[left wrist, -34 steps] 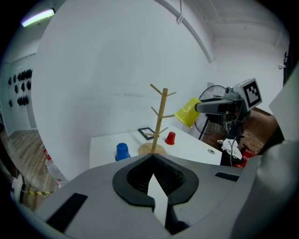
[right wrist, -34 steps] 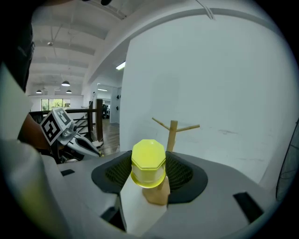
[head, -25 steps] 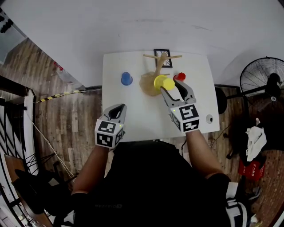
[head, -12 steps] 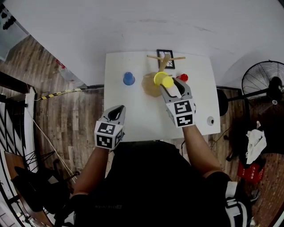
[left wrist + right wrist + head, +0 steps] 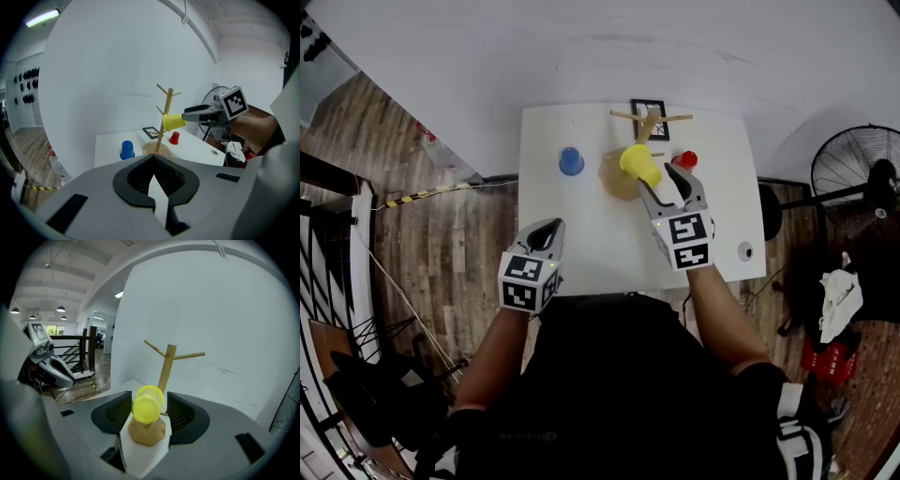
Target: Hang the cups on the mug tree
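A wooden mug tree [image 5: 649, 122] [image 5: 167, 101] [image 5: 168, 363] stands at the back of the white table [image 5: 581, 234]. My right gripper [image 5: 668, 180] [image 5: 184, 114] [image 5: 150, 405] is shut on a yellow cup [image 5: 639, 164] [image 5: 173, 122] [image 5: 147, 404]. The cup lies sideways against the trunk, mouth toward the tree and base toward me. A blue cup [image 5: 571, 161] [image 5: 127, 150] stands upside down left of the tree. A red cup [image 5: 684, 159] [image 5: 174, 138] stands to its right. My left gripper [image 5: 546, 231] [image 5: 153, 164] hovers shut and empty over the table's near left edge.
A black picture frame [image 5: 647, 111] lies behind the tree, close to the white wall. A small round object [image 5: 743, 251] rests near the table's right front corner. A floor fan [image 5: 853, 164] stands right of the table, and a stair railing [image 5: 337, 244] runs along the left.
My right gripper has carried the yellow cup a little toward the tree's trunk, and the cup has tilted. The left gripper has stayed put.
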{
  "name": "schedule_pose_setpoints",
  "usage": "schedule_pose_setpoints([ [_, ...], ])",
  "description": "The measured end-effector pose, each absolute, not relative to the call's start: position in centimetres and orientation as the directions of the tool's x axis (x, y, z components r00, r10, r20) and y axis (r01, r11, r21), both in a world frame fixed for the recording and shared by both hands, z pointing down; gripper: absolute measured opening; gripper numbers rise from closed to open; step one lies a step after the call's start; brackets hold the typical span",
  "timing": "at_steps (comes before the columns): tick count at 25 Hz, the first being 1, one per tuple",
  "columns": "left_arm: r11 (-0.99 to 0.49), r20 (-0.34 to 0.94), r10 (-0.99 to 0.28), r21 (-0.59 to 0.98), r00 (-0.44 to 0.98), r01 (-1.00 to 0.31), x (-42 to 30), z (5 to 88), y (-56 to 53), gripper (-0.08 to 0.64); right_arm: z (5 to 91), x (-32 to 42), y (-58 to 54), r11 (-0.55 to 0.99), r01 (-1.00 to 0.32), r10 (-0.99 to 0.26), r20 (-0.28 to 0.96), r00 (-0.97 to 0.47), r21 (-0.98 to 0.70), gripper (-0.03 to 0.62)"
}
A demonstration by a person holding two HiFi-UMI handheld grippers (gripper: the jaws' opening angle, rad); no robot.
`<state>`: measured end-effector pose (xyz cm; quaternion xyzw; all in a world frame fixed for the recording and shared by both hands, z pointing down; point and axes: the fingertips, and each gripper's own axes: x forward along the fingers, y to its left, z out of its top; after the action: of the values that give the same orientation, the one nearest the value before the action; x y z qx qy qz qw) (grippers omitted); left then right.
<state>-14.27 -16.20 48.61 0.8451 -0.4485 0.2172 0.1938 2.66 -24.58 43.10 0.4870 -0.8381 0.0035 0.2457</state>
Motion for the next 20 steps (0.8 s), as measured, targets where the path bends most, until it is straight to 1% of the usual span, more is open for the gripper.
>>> schedule_pose_setpoints([
  [6, -0.541, 0.540, -0.664, 0.132, 0.518, -0.831, -13.6, 48.5, -16.1, 0.015, 42.5, 2.3, -23.2, 0.543, -0.810, -0.807, 0.405, -0.429, 0.223, 0.221],
  [9, -0.553, 0.533, -0.661, 0.130, 0.528, -0.823, -13.1, 48.2, -16.2, 0.015, 42.3, 2.3, -22.5, 0.551, -0.820, -0.795, 0.398, -0.459, 0.156, 0.212],
  [11, -0.562, 0.531, -0.658, 0.127, 0.534, -0.818, -12.8, 48.1, -16.1, 0.015, 42.4, 2.5, -21.9, 0.551, -0.830, -0.786, 0.388, -0.482, 0.084, 0.172],
  [15, -0.571, 0.532, -0.653, 0.121, 0.539, -0.812, -12.3, 48.1, -15.8, 0.015, 43.3, 3.0, -20.4, 0.554, -0.832, -0.762, 0.381, -0.523, -0.034, 0.039],
  [17, -0.575, 0.535, -0.649, 0.120, 0.541, -0.809, -12.1, 48.3, -15.8, 0.015, 44.2, 3.3, -19.7, 0.555, -0.831, -0.751, 0.402, -0.523, -0.044, 0.020],
  [20, -0.584, 0.541, -0.640, 0.118, 0.545, -0.803, -11.5, 48.5, -15.8, 0.015, 45.6, 3.9, -18.8, 0.556, -0.830, -0.741, 0.429, -0.517, -0.041, 0.014],
])
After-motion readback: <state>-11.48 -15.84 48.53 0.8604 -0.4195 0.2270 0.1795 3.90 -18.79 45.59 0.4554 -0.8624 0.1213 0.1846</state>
